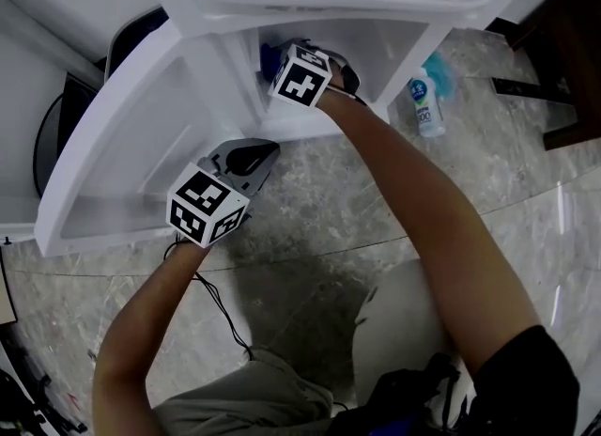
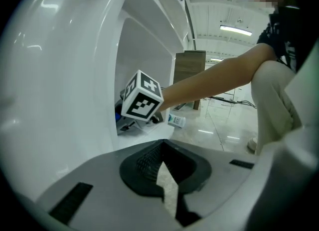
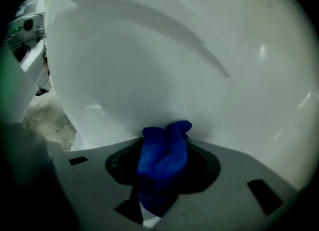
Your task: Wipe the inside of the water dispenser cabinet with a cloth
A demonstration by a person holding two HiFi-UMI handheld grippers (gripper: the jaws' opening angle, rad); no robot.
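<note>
The right gripper (image 3: 164,143) is squeezed tight on the blue cloth (image 3: 160,163) inside the white cabinet (image 1: 399,44). The cloth's tip is against the inner wall. The left gripper (image 2: 162,170) is closed with nothing in it, beside the open door (image 1: 122,133).

Small labelled bottle (image 1: 429,105) on grey marble floor (image 1: 310,227), black cable (image 1: 221,307)

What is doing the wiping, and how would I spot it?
Look at the white water dispenser cabinet, door swung open. The right hand-held gripper reaches inside, and pinched in its jaws is a bunched cloth. It is the only deep blue thing against the white walls.
</note>
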